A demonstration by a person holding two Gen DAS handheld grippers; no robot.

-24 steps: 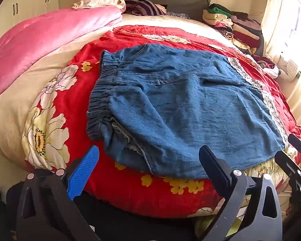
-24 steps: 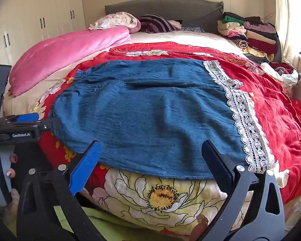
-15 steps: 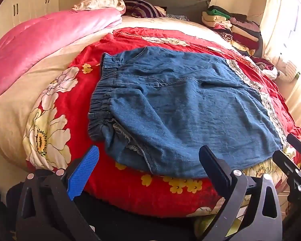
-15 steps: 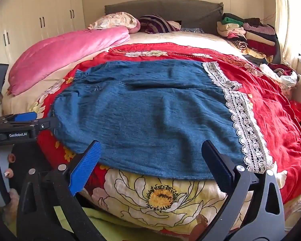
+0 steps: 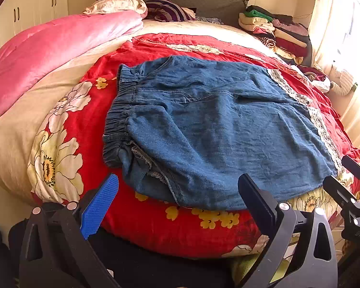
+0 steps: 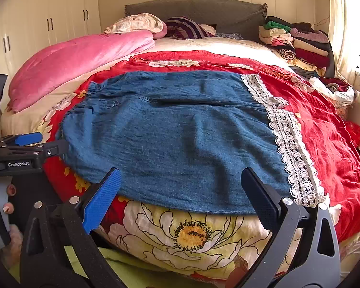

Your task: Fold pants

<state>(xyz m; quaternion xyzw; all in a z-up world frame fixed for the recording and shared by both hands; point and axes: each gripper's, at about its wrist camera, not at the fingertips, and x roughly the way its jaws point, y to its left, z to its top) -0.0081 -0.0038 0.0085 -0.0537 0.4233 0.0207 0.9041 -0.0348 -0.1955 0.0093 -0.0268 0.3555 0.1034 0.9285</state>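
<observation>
Fingers of the left gripper stand spread wide with nothing between them, one faced in blue and the other black, hovering just off the near edge of the bed; the right gripper likewise has its fingers spread apart and empty, poised before the bed's near edge. Blue denim pants lie flat on the bed between and beyond both grippers, touched by neither; the gathered elastic waistband sits at the left, with a bit of the fabric turned under at the near left corner, and a white lace trim runs along the leg hems at the right. In the right wrist view the pants spread across the middle of the frame, their near edge lying just above a large printed flower. Under them is a red floral bedspread, which hangs over the bed's near side. A pink quilt is bunched along the left side of the bed, well apart from the pants. Pillows rest against a grey headboard at the far end, and a stack of folded clothes sits at the far right corner. White wardrobe doors line the wall at the left, and a bright curtained window stands at the right
</observation>
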